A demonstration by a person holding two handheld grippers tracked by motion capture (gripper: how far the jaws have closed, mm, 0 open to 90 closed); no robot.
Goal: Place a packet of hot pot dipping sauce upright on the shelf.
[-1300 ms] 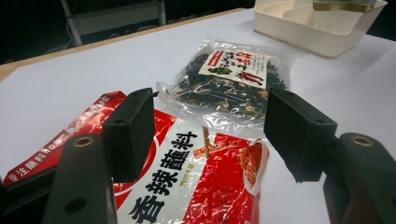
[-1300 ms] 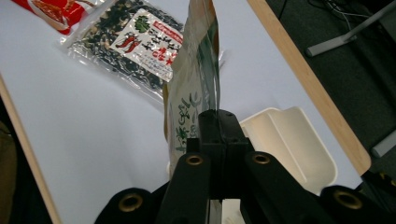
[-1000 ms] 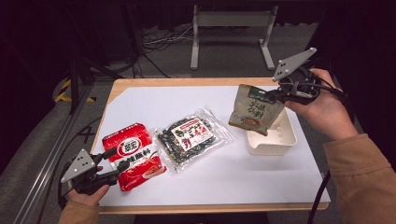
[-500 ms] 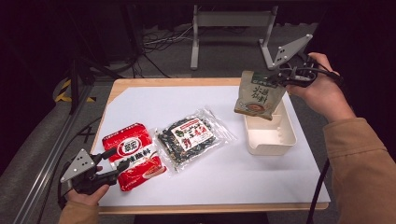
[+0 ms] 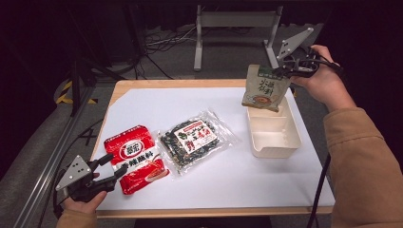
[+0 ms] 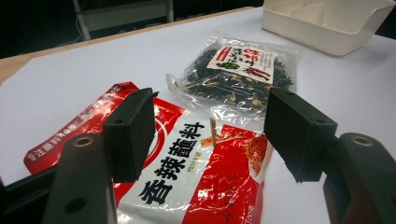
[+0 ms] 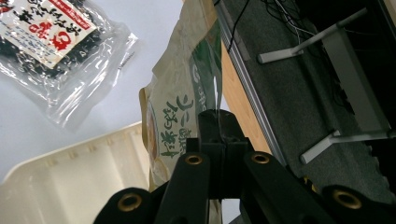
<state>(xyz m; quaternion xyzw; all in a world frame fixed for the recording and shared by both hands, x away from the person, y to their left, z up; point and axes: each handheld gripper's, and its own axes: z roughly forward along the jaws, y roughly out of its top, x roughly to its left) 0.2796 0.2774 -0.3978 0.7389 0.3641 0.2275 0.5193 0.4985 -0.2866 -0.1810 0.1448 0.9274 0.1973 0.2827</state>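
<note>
Green-and-beige pouch hung above the cream bin's far end, pinched by right gripper jaws, left gripper jaws spread over red packet on bench.

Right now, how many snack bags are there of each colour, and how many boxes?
Red bag: 1
Clear bag with dark bits: 1
Beige-green bag, hanging from the right gripper: 1
Cream box: 1
Total: 4 things, 3 bags and 1 box.

Open tongs hover, perhaps touching, over the red packet.
</note>
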